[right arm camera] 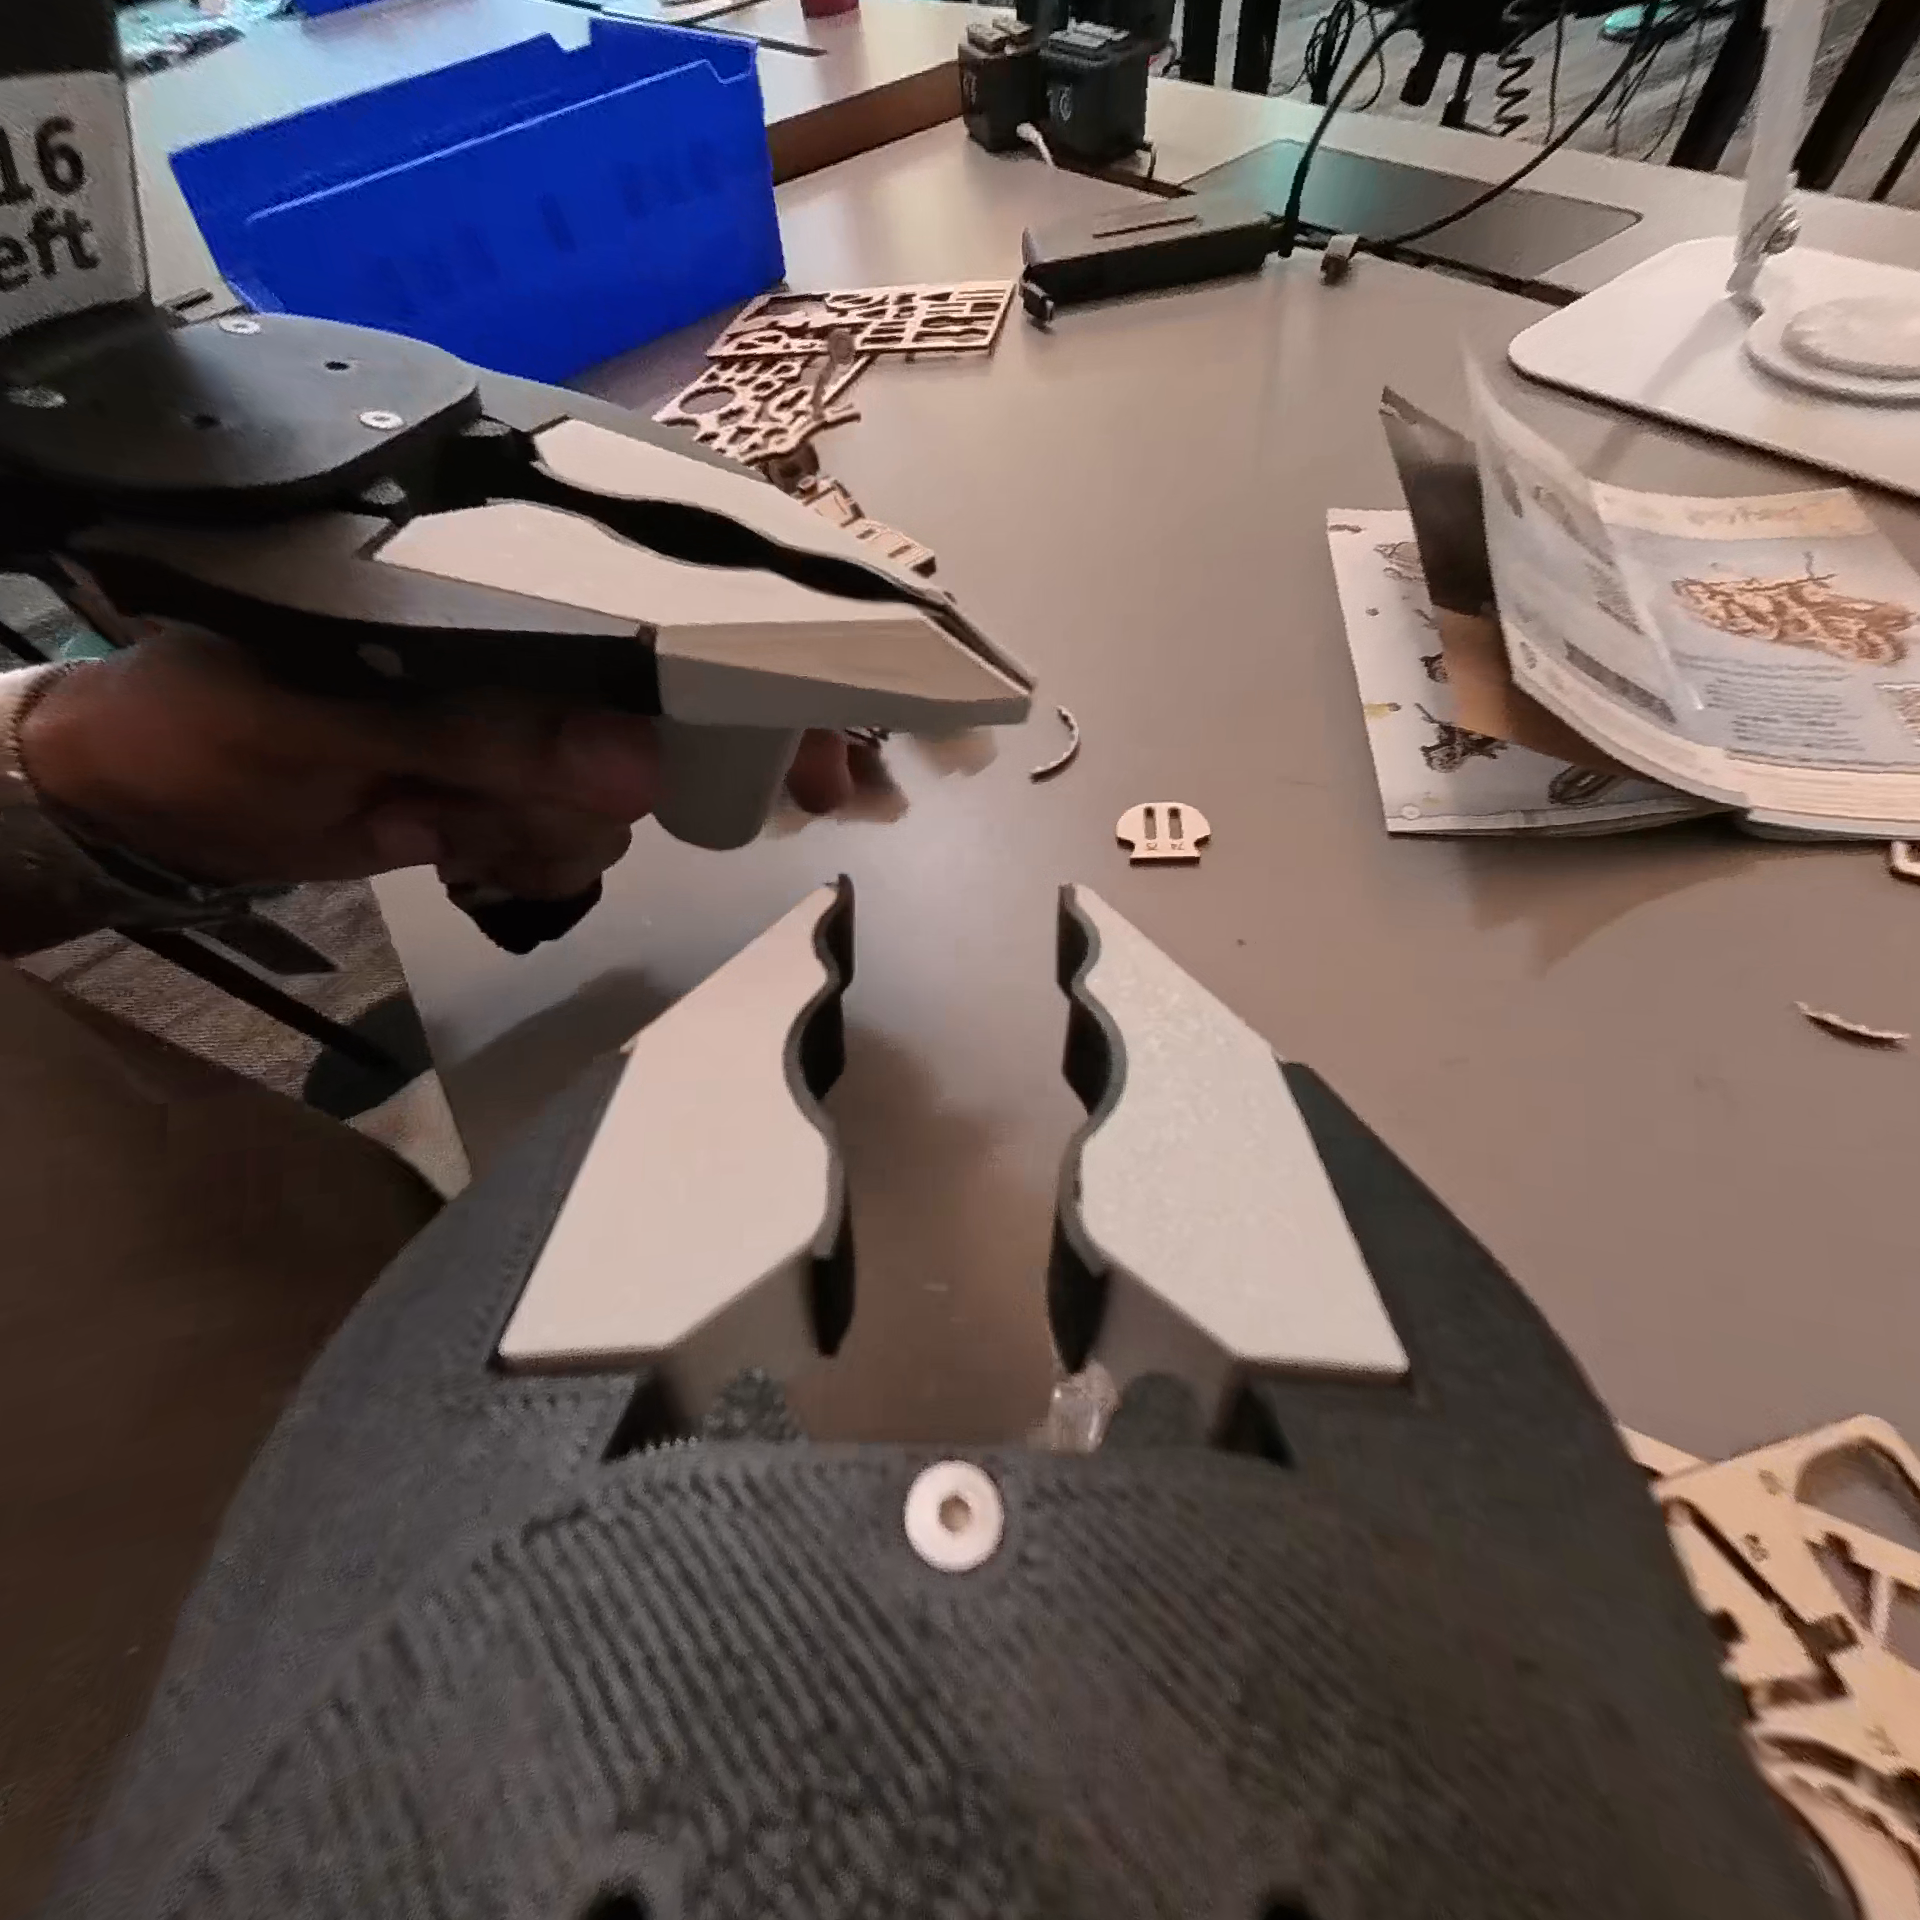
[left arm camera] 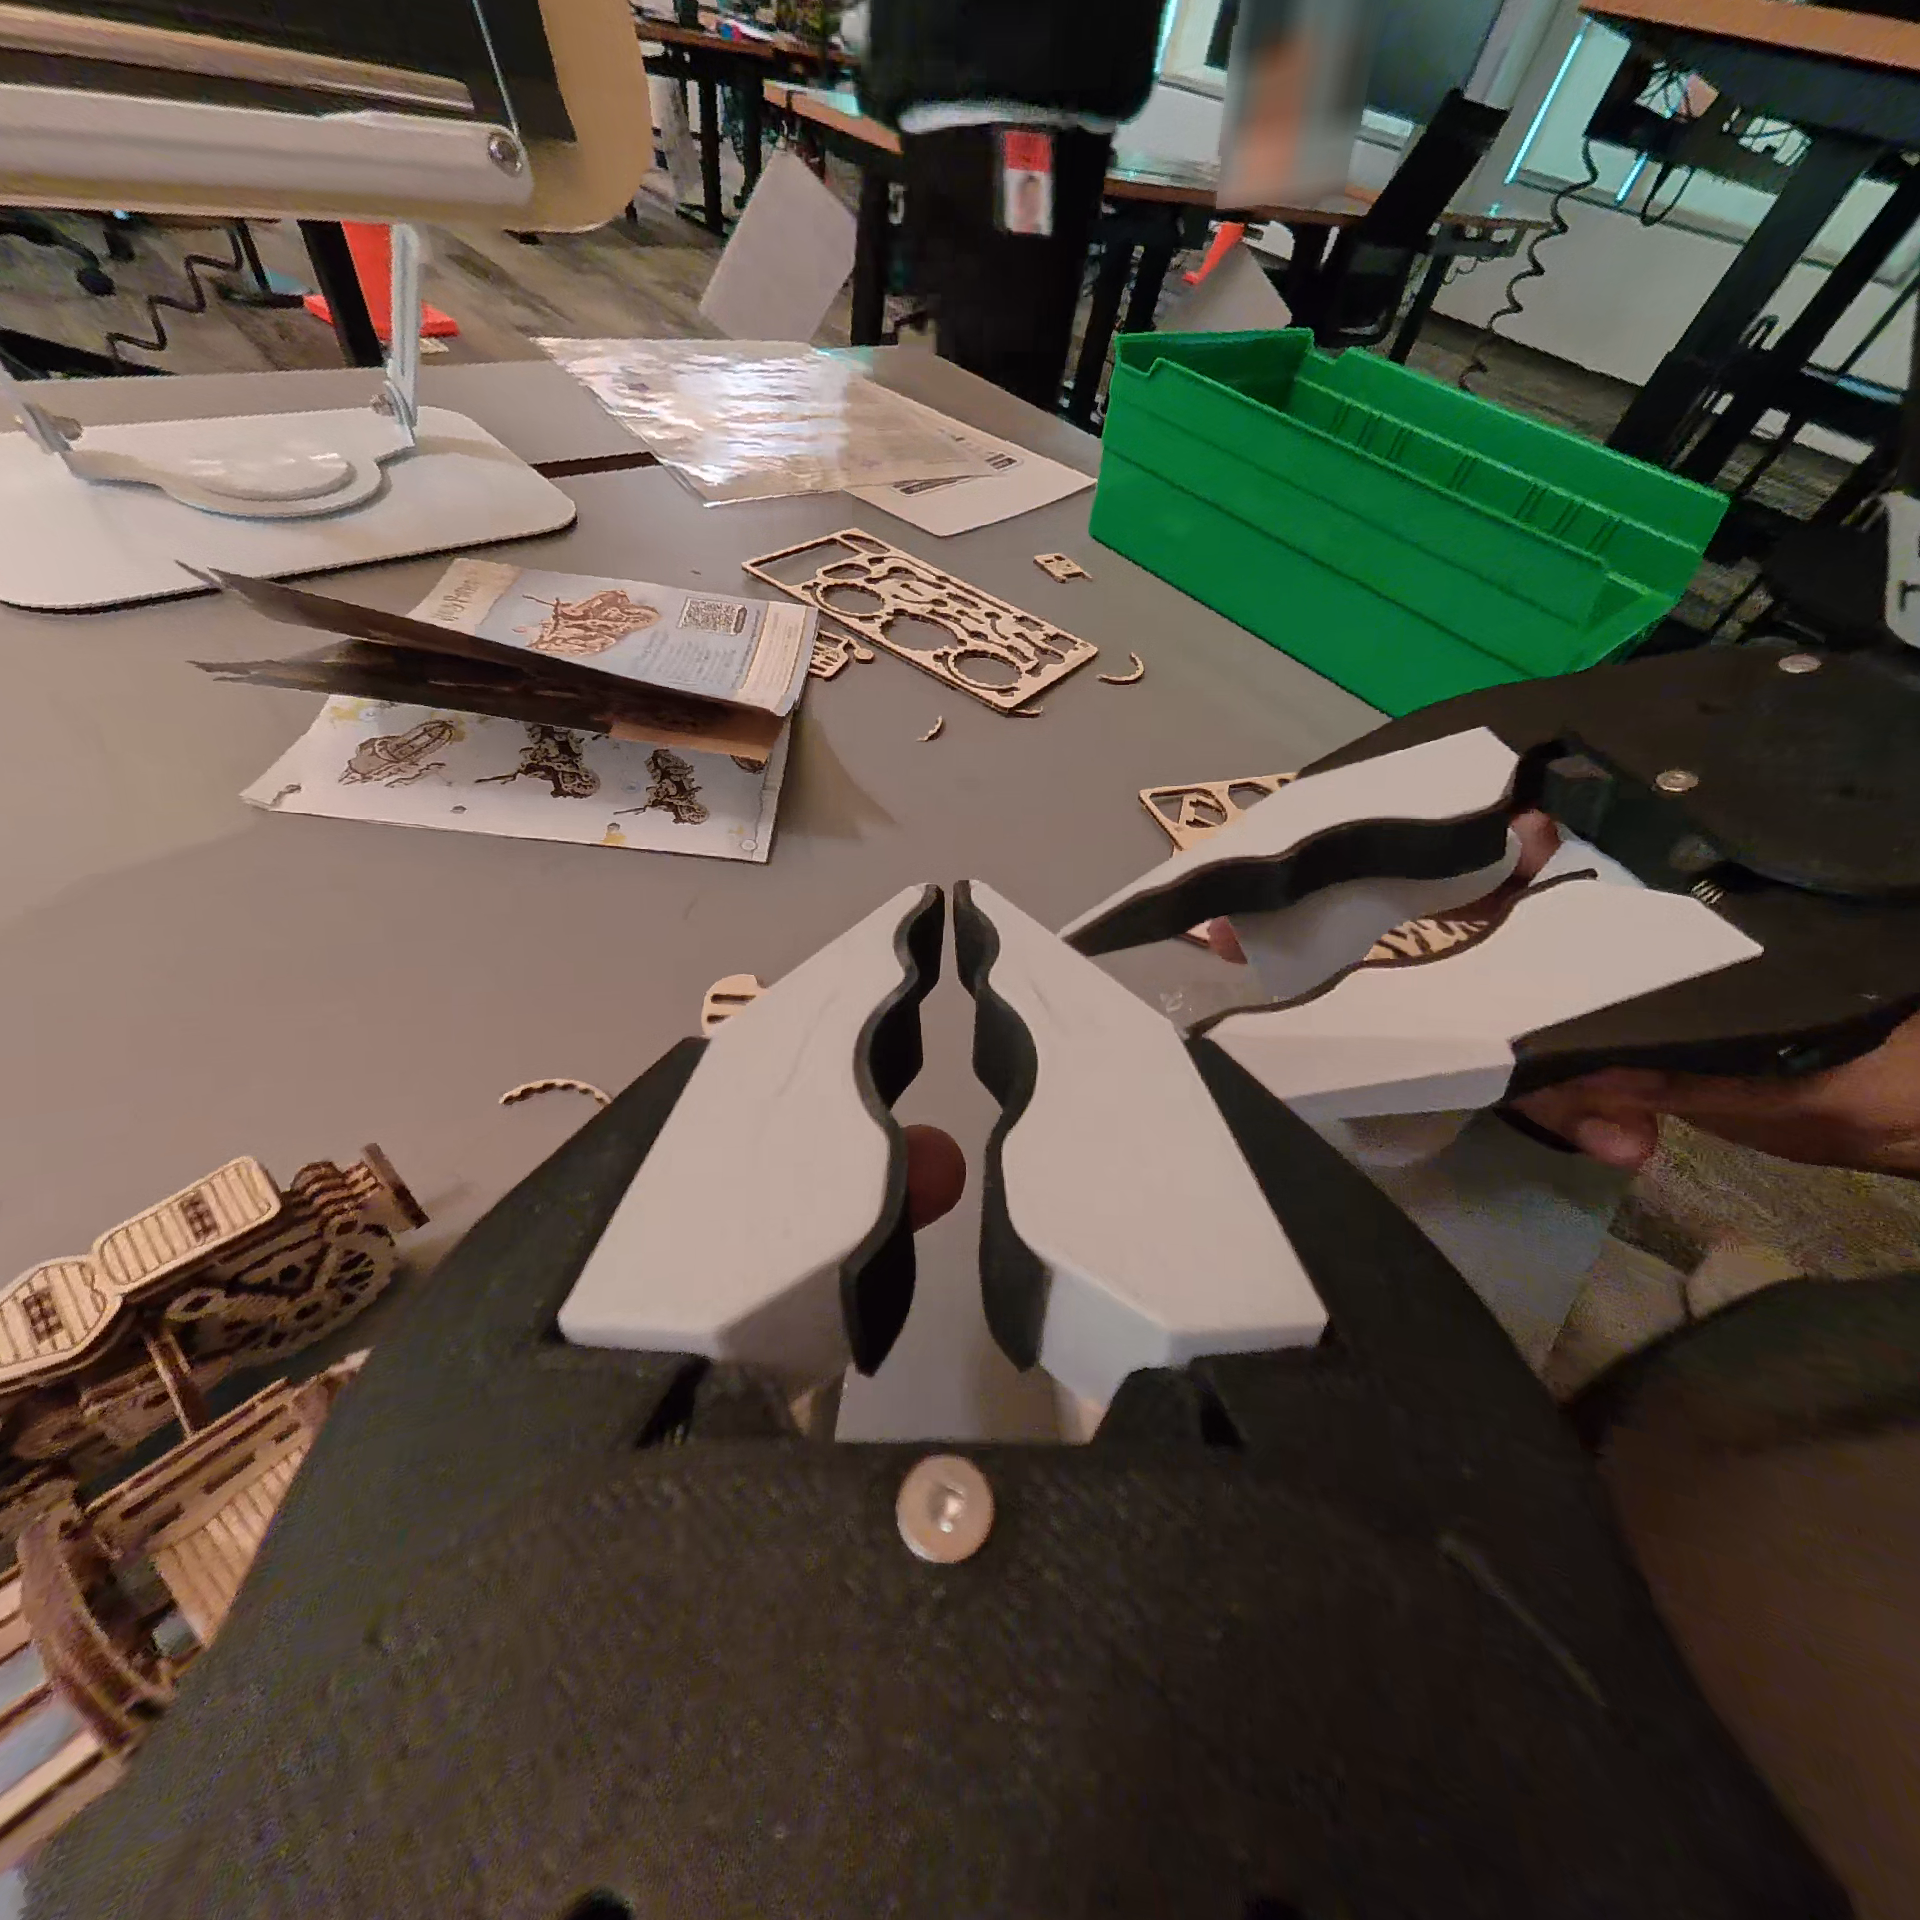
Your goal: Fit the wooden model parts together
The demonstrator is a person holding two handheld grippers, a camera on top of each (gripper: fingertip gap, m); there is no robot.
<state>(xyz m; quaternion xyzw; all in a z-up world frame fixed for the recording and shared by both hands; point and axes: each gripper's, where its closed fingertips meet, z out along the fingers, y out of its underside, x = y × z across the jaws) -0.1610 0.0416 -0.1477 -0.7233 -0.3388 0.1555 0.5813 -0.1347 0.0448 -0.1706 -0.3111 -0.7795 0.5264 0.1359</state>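
A partly built wooden model (left arm camera: 187, 1278) stands at the table's near left. A small rounded wooden piece with two slots (right arm camera: 1162, 831) lies flat on the grey table, just beyond my right gripper; in the left wrist view it (left arm camera: 732, 997) peeks out beside my left finger. A thin curved piece (right arm camera: 1060, 753) lies near it. My left gripper (left arm camera: 945, 888) is shut with nothing seen in it, hovering above the table; the right wrist view shows it (right arm camera: 1023, 691) on the left. My right gripper (right arm camera: 954, 894) is open and empty, also seen to the right of the left gripper (left arm camera: 1132, 987).
Punched-out wooden sheets lie on the table (left arm camera: 920, 618) (right arm camera: 862, 332) (right arm camera: 1787, 1621). An open instruction booklet (left arm camera: 623, 644) lies mid-table. A green bin (left arm camera: 1403, 520), a blue bin (right arm camera: 488, 197) and a white stand base (left arm camera: 260, 488) sit at the edges. A person (left arm camera: 997, 156) stands behind the table. Less than 4 cm separates the two grippers' tips. Both grippers' tips are roughly 12 cm from the thin curved piece (right arm camera: 1060, 753).
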